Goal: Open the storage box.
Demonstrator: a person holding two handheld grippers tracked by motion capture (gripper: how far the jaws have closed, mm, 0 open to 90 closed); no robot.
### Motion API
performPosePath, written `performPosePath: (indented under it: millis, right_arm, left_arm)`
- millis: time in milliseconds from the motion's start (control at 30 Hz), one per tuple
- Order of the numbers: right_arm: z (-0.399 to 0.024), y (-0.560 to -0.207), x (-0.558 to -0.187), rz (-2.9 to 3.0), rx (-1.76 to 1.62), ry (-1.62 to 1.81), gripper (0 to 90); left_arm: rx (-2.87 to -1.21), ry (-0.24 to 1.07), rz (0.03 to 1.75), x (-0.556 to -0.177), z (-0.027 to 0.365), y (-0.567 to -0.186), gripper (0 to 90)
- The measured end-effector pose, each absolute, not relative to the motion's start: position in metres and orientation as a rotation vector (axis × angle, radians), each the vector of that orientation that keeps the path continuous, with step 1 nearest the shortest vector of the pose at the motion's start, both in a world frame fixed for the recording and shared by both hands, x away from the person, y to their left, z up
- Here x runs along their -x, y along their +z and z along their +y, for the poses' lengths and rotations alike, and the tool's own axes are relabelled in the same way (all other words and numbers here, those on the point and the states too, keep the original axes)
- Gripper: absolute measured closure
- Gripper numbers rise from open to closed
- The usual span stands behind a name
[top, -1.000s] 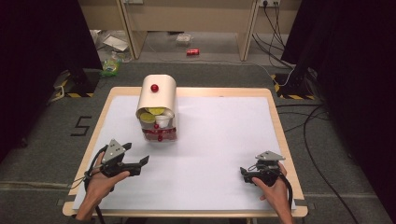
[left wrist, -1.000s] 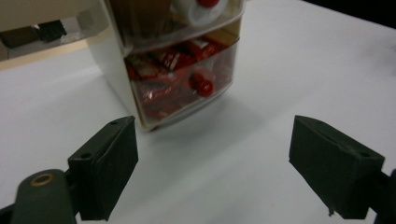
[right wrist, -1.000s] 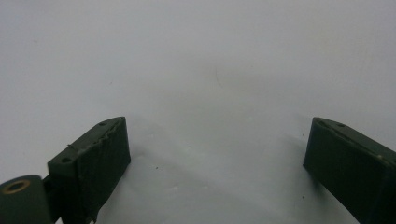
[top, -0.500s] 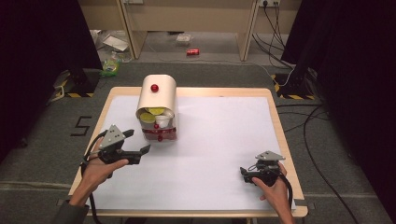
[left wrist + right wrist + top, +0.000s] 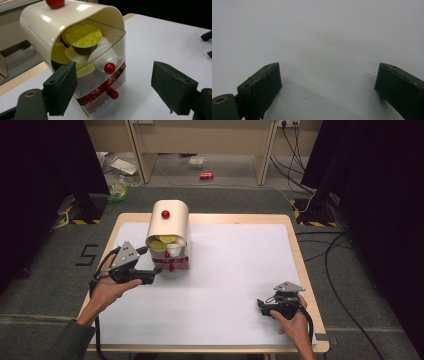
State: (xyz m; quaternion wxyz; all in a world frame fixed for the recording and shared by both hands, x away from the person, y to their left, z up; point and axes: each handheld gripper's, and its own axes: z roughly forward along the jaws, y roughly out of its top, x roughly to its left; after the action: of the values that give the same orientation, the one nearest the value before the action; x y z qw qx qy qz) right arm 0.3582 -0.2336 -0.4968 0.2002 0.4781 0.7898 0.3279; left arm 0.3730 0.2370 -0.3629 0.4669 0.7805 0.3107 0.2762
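**High view: left gripper closing in on capsule dispenser**

High view places the table (image 5: 235,285) first, the cream capsule dispenser (image 5: 168,237) at its eleven o'clock. Left gripper (image 5: 150,276) hovers at the dispenser's seven o'clock, jaws partly apart and just narrowing, nothing between them. Right gripper (image 5: 262,306) rests at five o'clock, jaws wide, empty.

Judged step: approach. Next move calls for aligning on a red knob (image 5: 109,68), which the left gripper view resolves clearly.

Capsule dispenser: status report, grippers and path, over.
Left gripper open, jaws just been closing, nothing between them, aimed at capsule dispenser. Right gripper open, over bare table. Dispenser upright, drawers shut, red knobs facing. Path unobstructed.
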Motion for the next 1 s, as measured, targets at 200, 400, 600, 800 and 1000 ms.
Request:
performPosePath:
  millis: [200, 400, 600, 800, 1000]
  right_arm:
    - [-0.234, -0.497, -0.358, 2.208, -1.335, 0.916, 6.9]
    - [-0.234, -0.497, -0.358, 2.208, -1.337, 0.917, 6.8]
    - [-0.234, -0.497, -0.358, 2.208, -1.336, 0.916, 6.9]
    - [-0.234, -0.497, -0.358, 2.208, -1.335, 0.917, 6.9]
    - [-0.234, -0.497, -0.358, 2.208, -1.336, 0.917, 6.9]
  left_arm:
    - [-1.907, 0.670, 0.774, -0.384, 0.228, -0.365, 22.0]
    - [-1.921, 0.671, 0.760, -0.390, 0.222, -0.368, 22.3]
    - [-1.932, 0.678, 0.775, -0.400, 0.216, -0.370, 22.1]
    - [-1.929, 0.694, 0.806, -0.408, 0.217, -0.377, 22.9]
    - [-1.930, 0.699, 0.823, -0.407, 0.216, -0.377, 24.2]
